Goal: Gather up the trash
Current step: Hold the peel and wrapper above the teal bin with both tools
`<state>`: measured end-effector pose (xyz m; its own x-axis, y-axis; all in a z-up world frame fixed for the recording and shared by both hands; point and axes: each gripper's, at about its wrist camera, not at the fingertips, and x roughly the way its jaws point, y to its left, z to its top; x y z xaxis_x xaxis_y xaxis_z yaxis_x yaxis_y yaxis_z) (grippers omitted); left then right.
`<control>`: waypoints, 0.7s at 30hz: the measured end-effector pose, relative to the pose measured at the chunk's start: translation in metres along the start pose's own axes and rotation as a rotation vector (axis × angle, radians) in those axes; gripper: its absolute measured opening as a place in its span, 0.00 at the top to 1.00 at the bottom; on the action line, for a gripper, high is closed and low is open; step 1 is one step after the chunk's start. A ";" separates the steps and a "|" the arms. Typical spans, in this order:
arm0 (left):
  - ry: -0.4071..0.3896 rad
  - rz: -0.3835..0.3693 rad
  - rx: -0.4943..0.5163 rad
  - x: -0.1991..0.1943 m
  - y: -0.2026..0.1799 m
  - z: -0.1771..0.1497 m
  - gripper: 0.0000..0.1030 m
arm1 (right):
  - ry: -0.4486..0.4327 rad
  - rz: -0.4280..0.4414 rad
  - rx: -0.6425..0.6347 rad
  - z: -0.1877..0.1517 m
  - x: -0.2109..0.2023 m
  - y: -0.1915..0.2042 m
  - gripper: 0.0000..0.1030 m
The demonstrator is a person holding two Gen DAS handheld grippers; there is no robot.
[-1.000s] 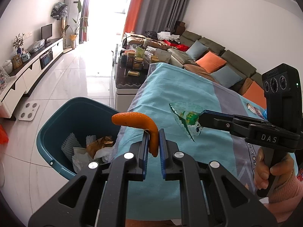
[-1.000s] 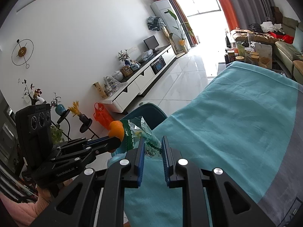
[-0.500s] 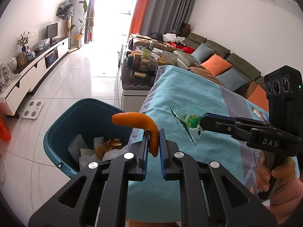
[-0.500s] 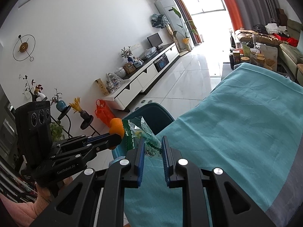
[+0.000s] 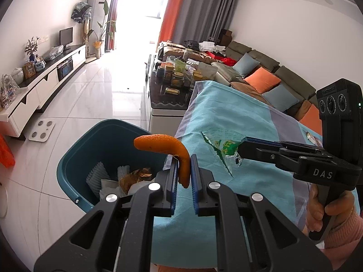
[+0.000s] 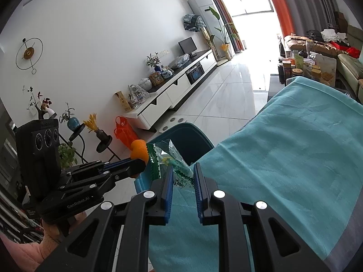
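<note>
My left gripper is shut on a curved orange peel, held above the table's left edge beside the teal trash bin. The bin holds paper and wrappers. My right gripper is shut on a clear plastic wrapper with green print; the wrapper also shows in the left wrist view, over the teal tablecloth. In the right wrist view the left gripper and its peel sit just left of the wrapper, with the bin behind.
A dark coffee table crowded with jars stands beyond the cloth-covered table. A sofa with cushions runs along the right. A white TV cabinet lines the left wall. A white scale lies on the tiled floor.
Both grippers have drifted left towards the bin, still holding the peel and the wrapper. The bin sits more centrally under the peel.
</note>
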<state>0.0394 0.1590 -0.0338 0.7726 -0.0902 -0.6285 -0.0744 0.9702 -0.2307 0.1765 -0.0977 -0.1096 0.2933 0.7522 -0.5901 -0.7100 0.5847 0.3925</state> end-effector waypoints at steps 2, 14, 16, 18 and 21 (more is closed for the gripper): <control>-0.001 0.004 -0.004 0.000 0.001 0.001 0.89 | 0.002 0.001 -0.001 0.002 0.002 0.000 0.84; -0.002 0.022 -0.013 0.002 0.006 0.003 0.89 | 0.015 0.009 -0.008 0.004 0.012 0.004 0.84; -0.002 0.023 -0.014 0.002 0.007 0.003 0.89 | 0.019 0.011 -0.006 0.004 0.014 0.004 0.84; -0.002 0.025 -0.015 0.003 0.007 0.003 0.89 | 0.021 0.012 -0.005 0.006 0.015 0.003 0.84; 0.000 0.028 -0.016 0.003 0.008 0.004 0.89 | 0.021 0.013 -0.004 0.007 0.017 0.004 0.84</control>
<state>0.0438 0.1673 -0.0349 0.7703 -0.0629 -0.6345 -0.1058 0.9687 -0.2245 0.1831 -0.0803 -0.1129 0.2708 0.7532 -0.5994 -0.7163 0.5737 0.3972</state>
